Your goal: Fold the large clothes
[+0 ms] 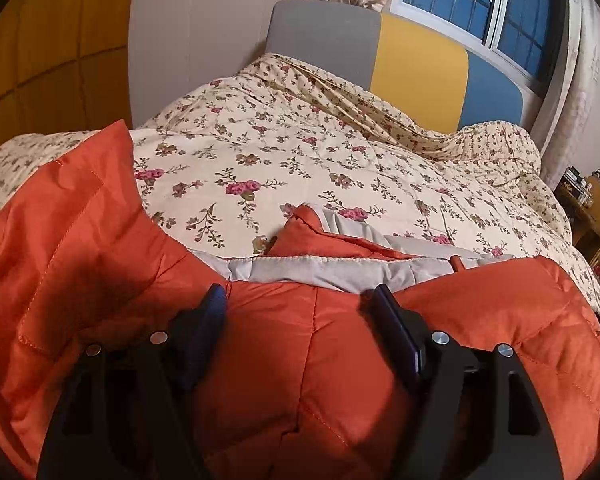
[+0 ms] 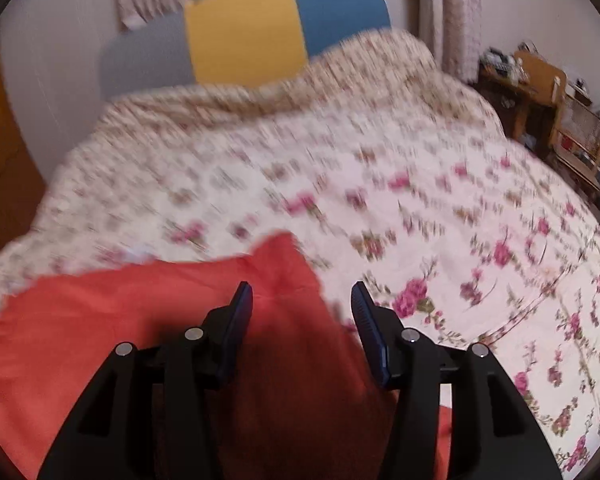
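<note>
An orange quilted garment [image 1: 308,352] with a grey lining [image 1: 300,270] lies bunched on the near part of a bed. My left gripper [image 1: 298,300] is open just above it, fingers apart over the orange fabric near the grey edge, holding nothing. In the right wrist view, which is motion-blurred, the orange garment [image 2: 148,320] fills the lower left. My right gripper [image 2: 302,300] is open over the garment's right edge, with fabric between and below the fingers but not pinched.
The bed is covered by a cream floral quilt [image 1: 300,168], rumpled towards a grey, yellow and blue headboard [image 1: 416,72]. A wooden shelf with small items [image 2: 540,92] stands to the right of the bed. A window [image 1: 480,4] is behind the headboard.
</note>
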